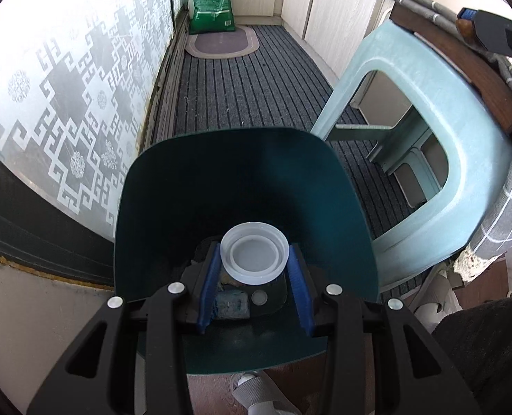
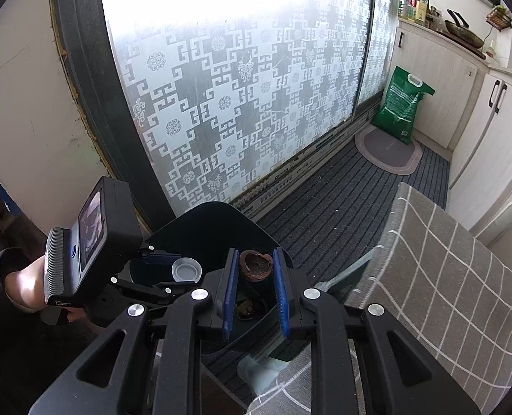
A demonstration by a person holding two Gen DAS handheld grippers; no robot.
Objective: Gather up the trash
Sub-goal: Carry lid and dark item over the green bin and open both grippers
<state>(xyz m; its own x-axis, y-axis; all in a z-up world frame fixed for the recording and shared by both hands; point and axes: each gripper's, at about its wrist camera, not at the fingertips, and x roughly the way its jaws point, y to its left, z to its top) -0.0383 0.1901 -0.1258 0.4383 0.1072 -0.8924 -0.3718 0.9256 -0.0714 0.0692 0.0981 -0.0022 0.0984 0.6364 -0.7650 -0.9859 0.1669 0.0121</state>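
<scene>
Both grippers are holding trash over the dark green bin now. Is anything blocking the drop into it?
Nothing visible does. The left gripper holds the translucent white plastic cap and the right gripper holds the brown walnut shell half, both directly above the dark green bin's open mouth, lid raised behind.

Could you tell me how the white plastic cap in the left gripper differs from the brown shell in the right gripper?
The translucent white plastic cap is a smooth, ringed round; the brown walnut shell half is rough, dark and hollowed. The cap looks wider than the shell. Both are clamped between blue pads over the dark green dustpan.
</scene>
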